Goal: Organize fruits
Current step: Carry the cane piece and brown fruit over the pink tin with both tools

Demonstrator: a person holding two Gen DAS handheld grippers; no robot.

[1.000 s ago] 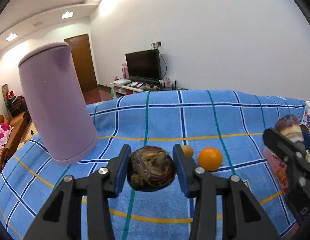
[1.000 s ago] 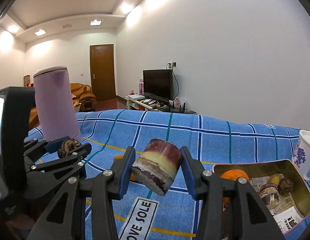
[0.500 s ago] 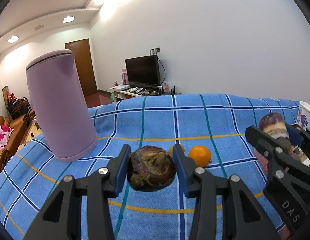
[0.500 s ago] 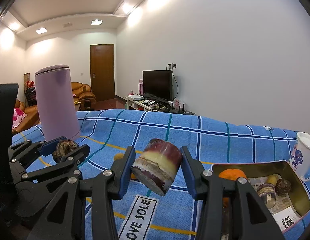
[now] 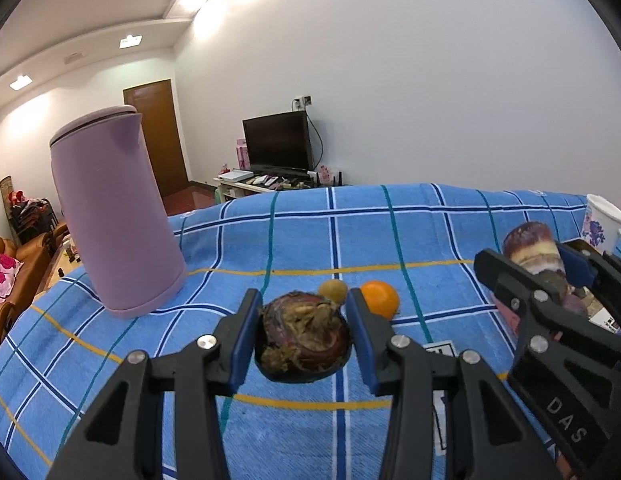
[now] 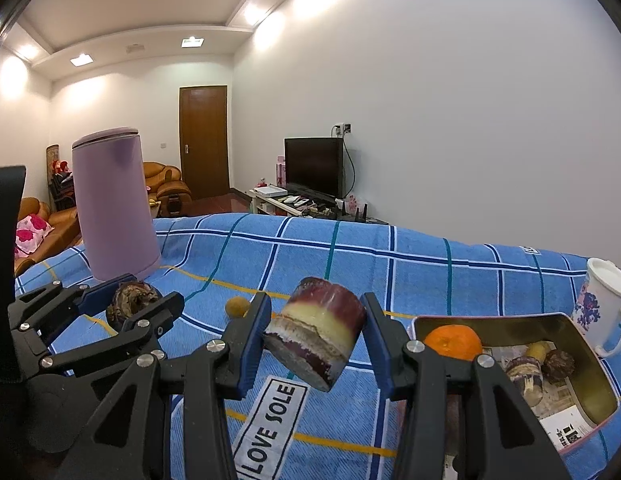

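Since the tin tray [image 6: 590, 384] lies low and to the right of your right gripper [image 6: 315, 334], that arm is nearer. It's clamped on the cane chunk [image 6: 316, 336], long axis tilted. Your left gripper [image 5: 303, 334] grips the dark round fruit [image 5: 303, 334], farther left above the cloth.

Surface is covered by a blue checked cloth [image 6: 410, 264] printed "LOVE SOLE". Resting on it: 1 tall lilac lidded kettle [image 6: 114, 204], 1 small round tan fruit [image 6: 236, 306], 1 orange [image 5: 379, 299], 1 gold rectangular metal tin [image 6: 590, 380], 1 white floral mug [image 6: 602, 304] beside the tin.
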